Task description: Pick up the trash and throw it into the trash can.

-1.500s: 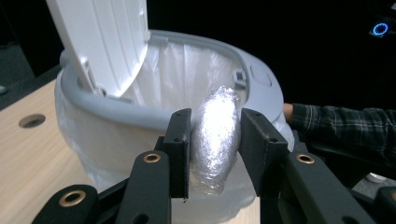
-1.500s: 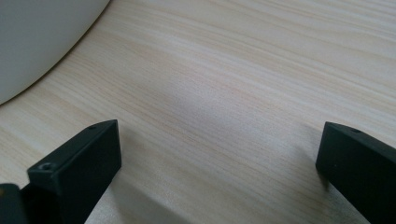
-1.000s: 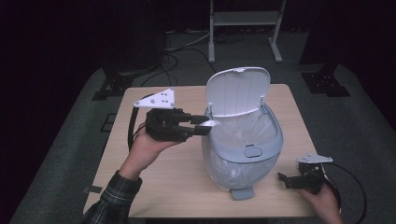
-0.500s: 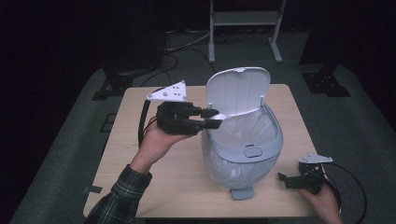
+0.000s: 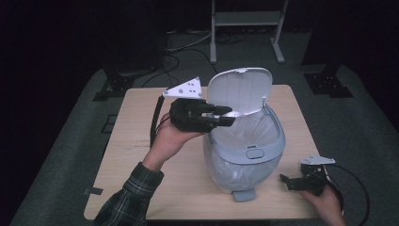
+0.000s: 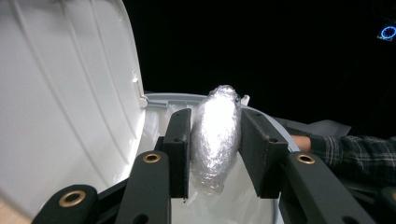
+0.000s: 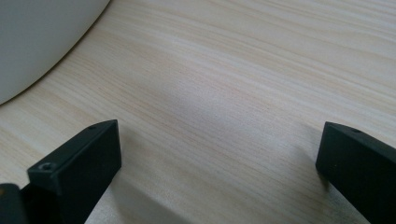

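Note:
A grey bin point(image 5: 244, 150) with a clear liner stands on the wooden table point(image 5: 141, 141), its white lid point(image 5: 240, 89) tipped up at the back. My left gripper point(image 5: 225, 116) reaches over the bin's left rim, shut on a crumpled ball of clear plastic wrap point(image 6: 215, 137) that hangs above the liner beside the lid point(image 6: 60, 93). My right gripper point(image 5: 288, 181) rests low at the table's front right corner, open, with bare wood between its jaws point(image 7: 219, 154).
The bin's foot pedal point(image 5: 244, 194) sticks out toward the table's front edge. The curved base of the bin point(image 7: 42, 37) lies just left of the right gripper. A metal stand point(image 5: 244, 19) rises behind the table. A plaid sleeve point(image 6: 355, 154) shows beyond the bin.
My left gripper has lifted and moved right, carrying the plastic wrap from beside the bin to above its open mouth. The right gripper has stayed put.

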Demonstrator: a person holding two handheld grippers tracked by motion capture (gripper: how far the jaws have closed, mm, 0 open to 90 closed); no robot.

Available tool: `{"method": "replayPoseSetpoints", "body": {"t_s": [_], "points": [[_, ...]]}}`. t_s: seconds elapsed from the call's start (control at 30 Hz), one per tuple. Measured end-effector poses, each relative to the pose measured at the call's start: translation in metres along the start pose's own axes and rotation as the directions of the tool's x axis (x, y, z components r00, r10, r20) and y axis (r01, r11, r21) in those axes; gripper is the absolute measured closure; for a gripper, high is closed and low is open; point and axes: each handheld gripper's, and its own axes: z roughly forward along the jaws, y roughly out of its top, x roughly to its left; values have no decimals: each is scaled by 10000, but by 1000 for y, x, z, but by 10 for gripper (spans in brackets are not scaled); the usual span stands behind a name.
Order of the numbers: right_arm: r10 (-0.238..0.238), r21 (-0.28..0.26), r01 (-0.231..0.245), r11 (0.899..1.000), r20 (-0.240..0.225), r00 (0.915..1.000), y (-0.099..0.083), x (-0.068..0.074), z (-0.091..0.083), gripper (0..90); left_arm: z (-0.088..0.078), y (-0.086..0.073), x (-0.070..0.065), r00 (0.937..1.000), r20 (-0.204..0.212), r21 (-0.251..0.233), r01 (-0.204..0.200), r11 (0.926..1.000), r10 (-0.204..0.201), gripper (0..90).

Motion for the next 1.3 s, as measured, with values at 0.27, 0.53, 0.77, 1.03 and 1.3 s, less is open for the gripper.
{"method": "replayPoseSetpoints", "body": {"t_s": [0.27, 0.53, 0.77, 1.03, 1.3], "points": [[6, 2, -6, 10000, -1, 10000, 0, 0, 0, 0, 14, 3, 3, 10000, 73, 45, 22, 10000, -23, 640], [-3, -3, 3, 10000, -2, 10000, 0, 0, 0, 0, 29, 5, 4, 9999, 152, 81, 24, 10000, -25, 637], [4, 1, -4, 10000, 0, 10000, 0, 0, 0, 0, 35, 5, 4, 9999, 139, 92, 16, 10000, -17, 586], [4, 0, -4, 10000, 0, 10000, 0, 0, 0, 0, 24, 4, 5, 10000, -17, 46, -14, 10000, 14, 625], [2, 3, -2, 10000, 1, 10000, 0, 0, 0, 0, 7, -2, 9, 9996, -276, 18, 50, 10000, -50, 666]]}}
